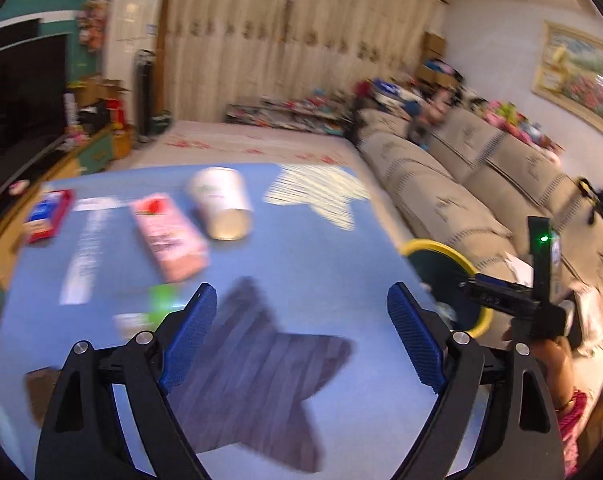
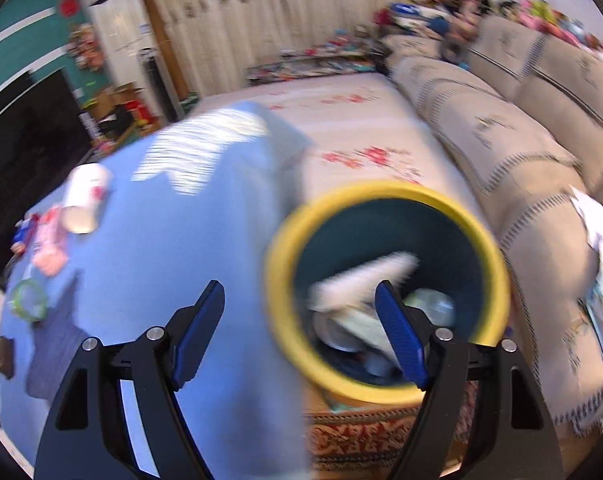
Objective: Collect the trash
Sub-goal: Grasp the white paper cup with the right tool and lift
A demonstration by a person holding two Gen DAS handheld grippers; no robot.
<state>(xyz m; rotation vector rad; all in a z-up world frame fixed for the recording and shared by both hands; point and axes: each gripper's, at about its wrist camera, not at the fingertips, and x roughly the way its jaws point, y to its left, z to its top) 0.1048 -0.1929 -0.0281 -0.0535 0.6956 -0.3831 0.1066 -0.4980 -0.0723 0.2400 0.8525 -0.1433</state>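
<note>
Several pieces of trash lie on the blue table (image 1: 341,272), all of them light and easy to crush; the white paper cup (image 1: 223,206) rests on its side with its mouth toward the left wrist camera, hollow and thin-walled, likely to roll or flatten, so I would judge a soft pinch across its middle or over the rim to be the safest hold; the pink carton (image 1: 167,236) lies flat just to the cup's left, stiffer along its edges, and is best taken across its narrow width; a red and blue packet (image 1: 47,216) sits further left near the table edge, and a green item (image 1: 163,300), too blurred to identify, lies just beside the left gripper's left finger.

The left gripper (image 1: 301,340) hovers over the table with its jaws spread wide and nothing between them; the cup and carton lie ahead of it and to its left, apart from the fingers, so a forward reach and a turn leftward seem called for.

The right gripper (image 2: 299,336) also stands wide apart and empty, above the table's edge and the yellow-rimmed bin (image 2: 385,196); the bin stands on the floor between table and sofa (image 2: 521,152); inside it white paper and other scraps (image 2: 365,280) show, blurred; the cup lies well off to this gripper's left.
</note>
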